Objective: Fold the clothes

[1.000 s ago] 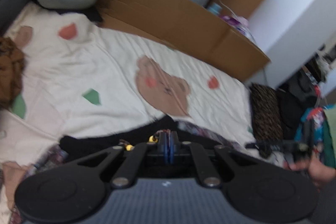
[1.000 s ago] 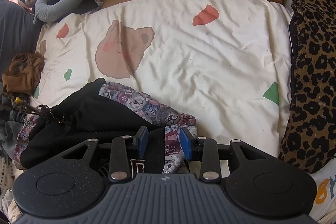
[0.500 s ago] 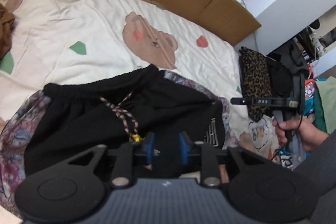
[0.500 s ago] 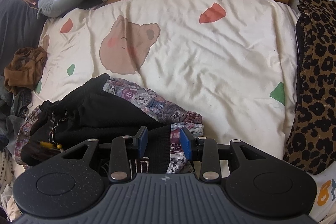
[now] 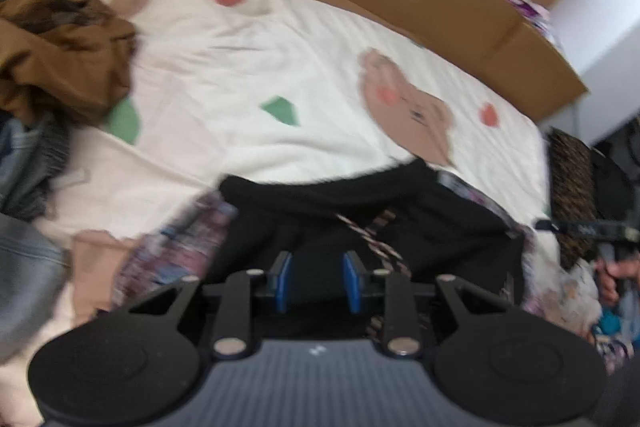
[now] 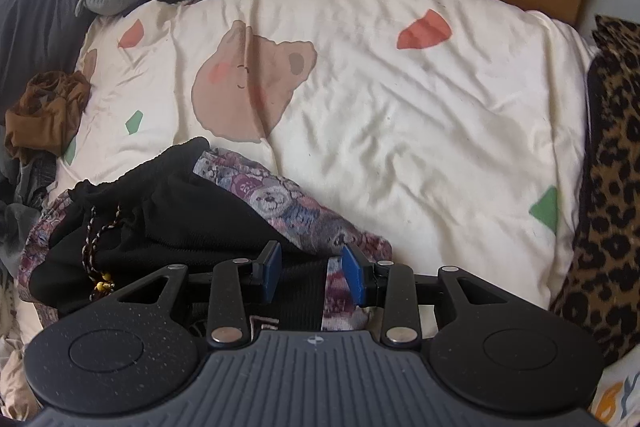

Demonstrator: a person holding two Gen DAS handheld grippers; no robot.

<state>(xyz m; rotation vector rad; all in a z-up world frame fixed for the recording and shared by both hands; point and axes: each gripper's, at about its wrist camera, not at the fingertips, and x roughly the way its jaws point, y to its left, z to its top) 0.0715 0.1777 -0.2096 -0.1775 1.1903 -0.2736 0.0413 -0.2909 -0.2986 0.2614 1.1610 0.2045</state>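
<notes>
A: Opening up, that's the change: the left gripper (image 5: 316, 281) was pinched shut on the cord (image 5: 372, 239) a second ago, and now its jaws stand partly apart with nothing gripped. The cord lies loose just beside its right finger.

B: And the shorts (image 5: 440, 227)?

A: Down on the bed (image 6: 420, 127), near its front edge, waistband toward the bear print. They lie bunched on top of a print cloth (image 6: 288, 203), which sticks out on both sides. The left gripper has also swung over them; black fabric shows behind the gap, but the pads are not pressing on it.

B: What about the right gripper (image 6: 314, 275)?

A: No change there. Its jaws are about half closed on a thick bunch, the shorts' edge together with some of the print cloth, filling the gap from pad to pad.

B: So where does that leave the fold?

A: Early, I'd say. The shorts look laid down but not flat, and no crease is made. The left probably needs a fresh hold on the cloth itself. Separating the two garments could be tricky while the right pinches both.
</notes>
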